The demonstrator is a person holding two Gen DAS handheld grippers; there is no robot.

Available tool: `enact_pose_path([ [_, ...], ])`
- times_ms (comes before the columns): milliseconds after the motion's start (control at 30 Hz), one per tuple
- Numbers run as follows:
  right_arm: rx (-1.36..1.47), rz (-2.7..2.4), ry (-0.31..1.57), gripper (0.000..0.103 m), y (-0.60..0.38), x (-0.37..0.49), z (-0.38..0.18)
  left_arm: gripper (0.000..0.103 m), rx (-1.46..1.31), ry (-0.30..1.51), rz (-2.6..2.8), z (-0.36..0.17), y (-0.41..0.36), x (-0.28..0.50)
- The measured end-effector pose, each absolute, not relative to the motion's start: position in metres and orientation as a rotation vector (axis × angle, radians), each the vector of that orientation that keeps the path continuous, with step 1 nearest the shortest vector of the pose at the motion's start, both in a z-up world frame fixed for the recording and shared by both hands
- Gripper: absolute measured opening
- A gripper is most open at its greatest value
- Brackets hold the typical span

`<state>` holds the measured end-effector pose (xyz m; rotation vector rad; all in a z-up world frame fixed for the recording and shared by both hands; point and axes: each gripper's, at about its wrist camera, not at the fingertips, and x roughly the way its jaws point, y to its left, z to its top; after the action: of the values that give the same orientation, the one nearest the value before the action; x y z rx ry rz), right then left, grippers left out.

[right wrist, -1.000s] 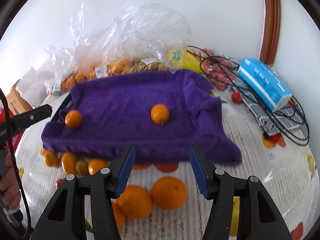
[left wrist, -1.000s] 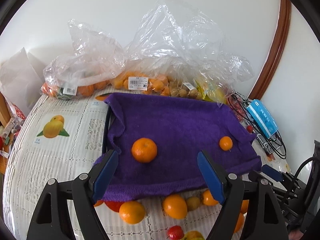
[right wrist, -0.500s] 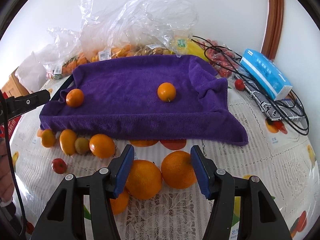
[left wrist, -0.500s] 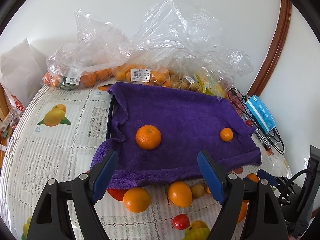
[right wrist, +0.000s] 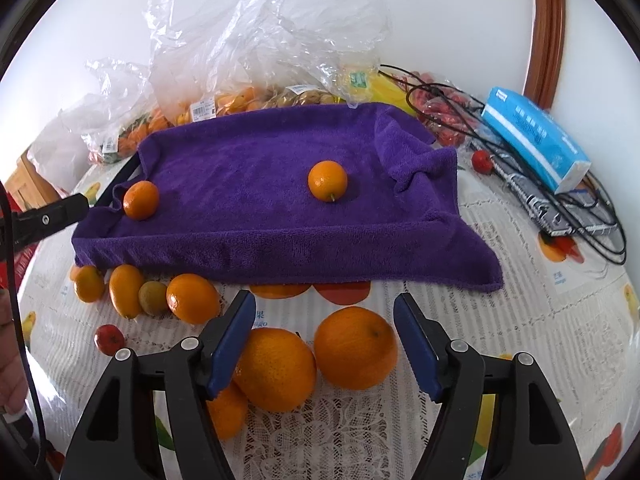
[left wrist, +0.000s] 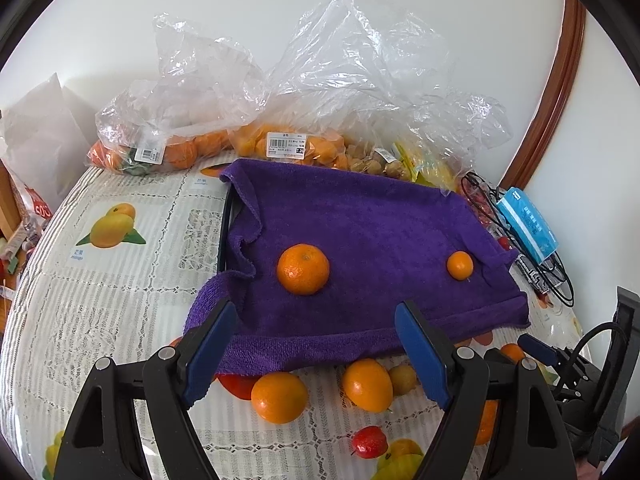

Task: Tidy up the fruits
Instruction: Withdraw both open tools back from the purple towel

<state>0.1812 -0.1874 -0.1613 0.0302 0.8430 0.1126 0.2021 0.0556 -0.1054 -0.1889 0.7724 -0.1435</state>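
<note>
A purple towel (left wrist: 360, 240) covers a tray; it also shows in the right wrist view (right wrist: 248, 184). On it lie a mandarin (left wrist: 303, 269) and a small orange (left wrist: 460, 265); in the right wrist view these are the mandarin (right wrist: 141, 200) and the small orange (right wrist: 327, 180). Several loose fruits lie in front of the towel, among them an orange (left wrist: 279, 397) and two big oranges (right wrist: 355, 347) (right wrist: 276, 369). My left gripper (left wrist: 316, 352) is open and empty over the towel's front edge. My right gripper (right wrist: 325, 342) is open, its jaws on either side of the two big oranges.
Clear plastic bags of fruit (left wrist: 280, 136) stand at the back against the wall. A blue tissue pack (right wrist: 536, 140), black cables (right wrist: 592, 216) and a small red fruit (right wrist: 481, 161) lie to the right. Small red fruits (left wrist: 369, 442) (right wrist: 109, 338) lie on the tablecloth.
Both grippers have drawn back and lowered towards the table's near side. The loose fruits in front of the towel have come into fuller view. Both stay open.
</note>
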Motion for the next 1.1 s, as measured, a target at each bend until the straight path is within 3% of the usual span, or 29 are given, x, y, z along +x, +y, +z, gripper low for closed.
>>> enact_pose_path([
  [600,0.13,0.146,0.875,0.08,-0.194,0.183,-0.17,0.08,-0.202,0.774,-0.131,-0.107,0.059,0.204],
  [1100,0.167,0.181,0.891,0.08,-0.204,0.174,-0.169,0.08,-0.228,0.776,-0.124,-0.108,0.065,0.206],
])
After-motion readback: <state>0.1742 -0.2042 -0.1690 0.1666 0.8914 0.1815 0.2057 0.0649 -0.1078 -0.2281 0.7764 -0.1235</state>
